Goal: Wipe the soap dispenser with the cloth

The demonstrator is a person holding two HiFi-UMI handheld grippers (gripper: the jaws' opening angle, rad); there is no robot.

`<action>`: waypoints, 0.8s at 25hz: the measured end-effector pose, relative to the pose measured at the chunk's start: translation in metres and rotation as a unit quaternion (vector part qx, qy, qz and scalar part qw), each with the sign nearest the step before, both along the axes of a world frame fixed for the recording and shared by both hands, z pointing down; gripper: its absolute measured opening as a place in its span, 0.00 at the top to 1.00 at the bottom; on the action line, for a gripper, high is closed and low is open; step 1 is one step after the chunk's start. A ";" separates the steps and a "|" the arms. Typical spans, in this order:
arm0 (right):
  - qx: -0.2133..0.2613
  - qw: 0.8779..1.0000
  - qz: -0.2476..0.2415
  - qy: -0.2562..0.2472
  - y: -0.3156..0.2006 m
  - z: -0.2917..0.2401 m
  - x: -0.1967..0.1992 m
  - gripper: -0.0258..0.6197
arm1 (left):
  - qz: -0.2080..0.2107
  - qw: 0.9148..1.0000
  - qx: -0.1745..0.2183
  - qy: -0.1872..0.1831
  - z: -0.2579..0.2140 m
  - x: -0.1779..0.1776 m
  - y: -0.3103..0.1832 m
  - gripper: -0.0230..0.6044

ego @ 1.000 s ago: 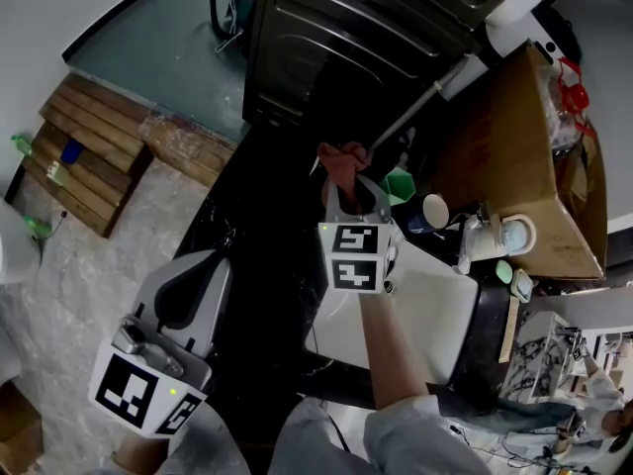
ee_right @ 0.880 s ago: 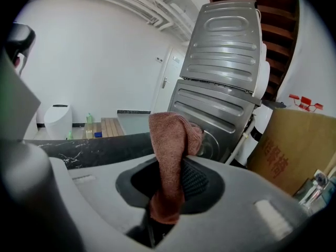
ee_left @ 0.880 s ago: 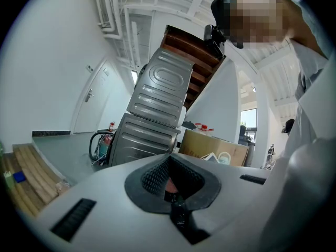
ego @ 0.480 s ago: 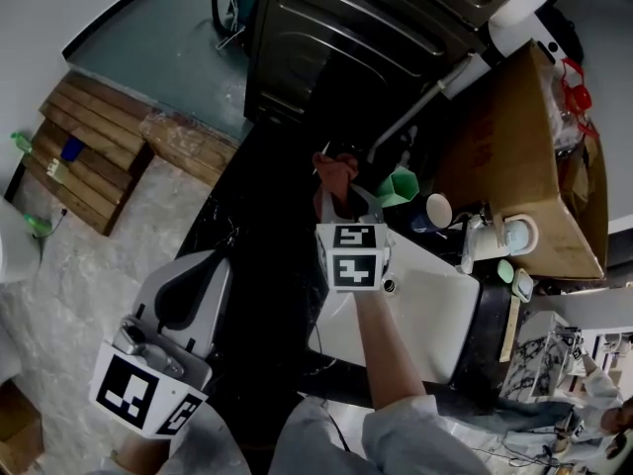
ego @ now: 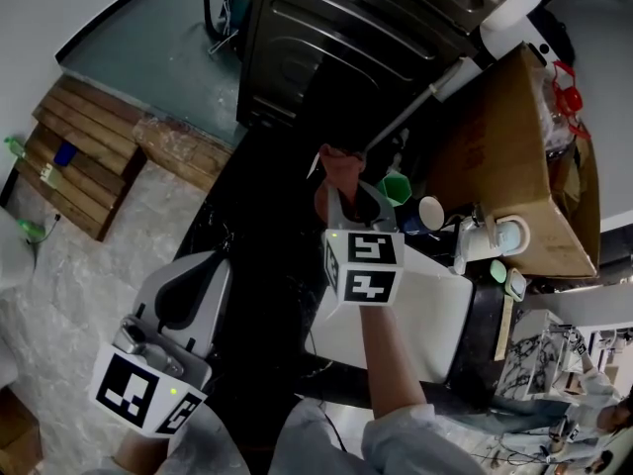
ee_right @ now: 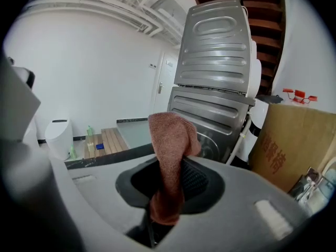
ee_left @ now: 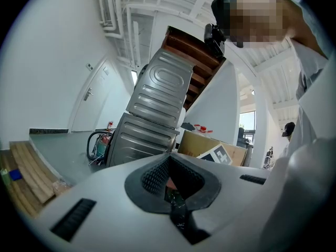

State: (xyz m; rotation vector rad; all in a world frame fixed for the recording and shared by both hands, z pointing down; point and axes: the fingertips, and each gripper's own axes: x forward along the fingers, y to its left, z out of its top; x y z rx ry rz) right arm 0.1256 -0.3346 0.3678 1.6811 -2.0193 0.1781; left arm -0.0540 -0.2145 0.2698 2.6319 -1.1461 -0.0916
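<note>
Nearest, at 7 o'clock in the head view, the left gripper [ego: 198, 271] hangs low beside the black table [ego: 259, 265]. Its own view shows its fingers pressed together with nothing between them.

Higher, near the centre, the right gripper [ego: 348, 198] is held over the table, just past the white basin [ego: 425, 315]. Its fingers are closed tight on the reddish-brown cloth [ego: 334, 166], which stands up out of the pinch as a bunched tuft.

From those fingers, at about 4 o'clock, past a green cup [ego: 398, 186] and a white cup [ego: 431, 212], stands what I take for the soap dispenser [ego: 487, 237]. It is white and pump-topped, close against the cardboard box [ego: 514, 156]. It seems upright, with its long axis toward the camera, though that is hard to be sure of.

The right hand is plainly the nearer one, so the wipe would call for swinging the cloth rightward across the cups. Beyond, at 12 o'clock, looms the grey washing machine [ego: 376, 28].
</note>
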 end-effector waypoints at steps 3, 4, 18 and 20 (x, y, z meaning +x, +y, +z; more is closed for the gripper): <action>0.020 1.000 0.010 0.000 -0.005 -0.017 0.006 0.84 | 0.002 1.000 0.001 0.002 0.000 0.000 -0.001 0.96; 0.024 1.000 0.012 0.001 -0.007 -0.022 0.008 0.84 | 0.002 1.000 0.001 0.002 0.001 -0.001 -0.001 0.96; -0.006 1.000 0.000 0.025 -0.039 -0.005 -0.012 0.84 | -0.011 1.000 -0.004 0.002 0.005 -0.019 -0.012 0.96; -0.016 0.999 -0.008 0.031 -0.042 0.004 -0.018 0.84 | -0.012 1.000 -0.005 0.003 0.005 -0.021 -0.013 0.96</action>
